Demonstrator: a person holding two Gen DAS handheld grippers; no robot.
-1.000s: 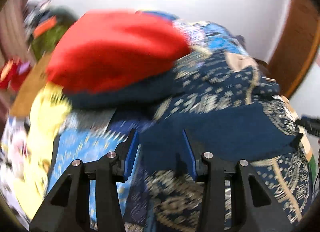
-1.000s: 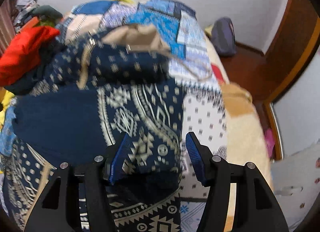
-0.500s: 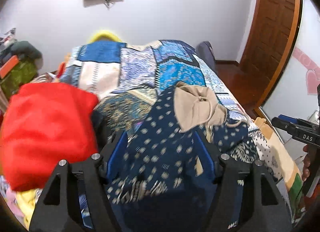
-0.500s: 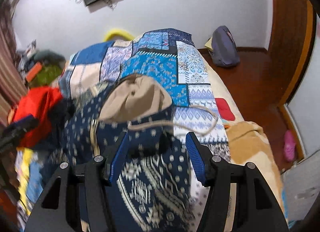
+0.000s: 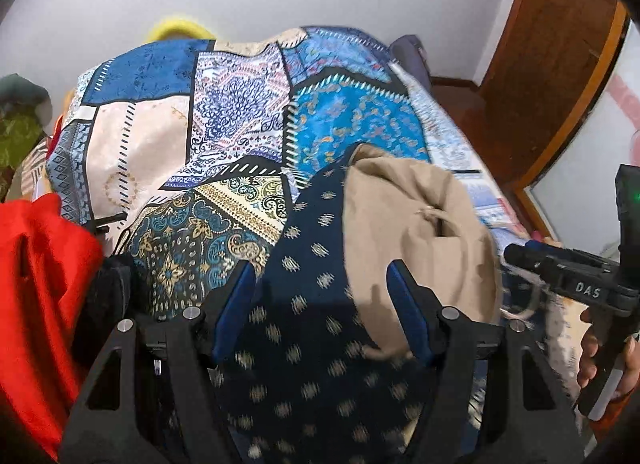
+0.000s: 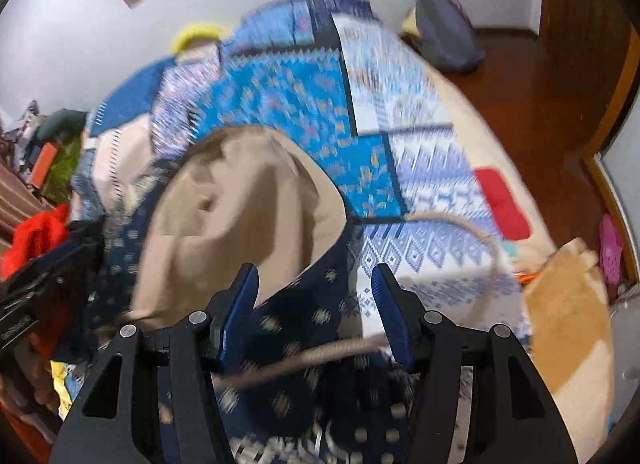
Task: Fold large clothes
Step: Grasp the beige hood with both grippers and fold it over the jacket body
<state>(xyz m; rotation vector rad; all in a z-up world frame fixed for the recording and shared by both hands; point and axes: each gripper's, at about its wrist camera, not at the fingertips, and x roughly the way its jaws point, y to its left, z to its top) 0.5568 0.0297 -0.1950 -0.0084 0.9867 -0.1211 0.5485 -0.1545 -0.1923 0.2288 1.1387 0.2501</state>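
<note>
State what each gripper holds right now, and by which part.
Nothing is clearly held. The left gripper and right gripper are open, each straddling the navy patterned hoodie near its tan-lined hood.

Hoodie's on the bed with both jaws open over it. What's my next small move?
Probably lower the left gripper and close on the navy hoodie beneath it. Both sets of jaws stand open, holding nothing, and the tan hood lies bunched, so the hoodie isn't yet flat enough to fold.
</note>
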